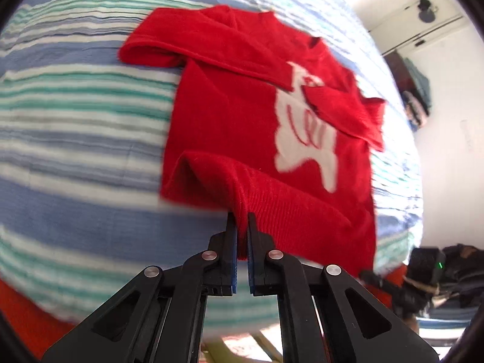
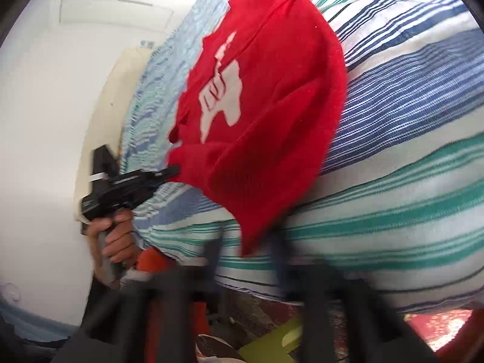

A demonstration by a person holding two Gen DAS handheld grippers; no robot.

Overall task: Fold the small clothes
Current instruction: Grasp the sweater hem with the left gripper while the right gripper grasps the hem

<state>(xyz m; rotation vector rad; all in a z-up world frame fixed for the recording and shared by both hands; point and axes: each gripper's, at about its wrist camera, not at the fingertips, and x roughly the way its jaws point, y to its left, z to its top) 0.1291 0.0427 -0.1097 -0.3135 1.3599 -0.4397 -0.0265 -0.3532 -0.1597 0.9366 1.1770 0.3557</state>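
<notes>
Sleeves of red knit sweater (image 1: 230, 115) lie folded in on the striped bed (image 1: 75, 115). Left tool (image 1: 241, 220) clamps the hem, lifted; bottom fold pending. Right tool (image 2: 245, 251) blurred, grip unclear.

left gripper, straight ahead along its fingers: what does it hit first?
The left gripper is shut on the hem of the red sweater, so the sweater's own body comes first. Beyond it lies the striped bedspread; depth is hard to judge through the fisheye.

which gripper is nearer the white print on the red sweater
Hard to call: the left gripper pinches the red sweater hem below the white print; the right one grips another corner.
</notes>
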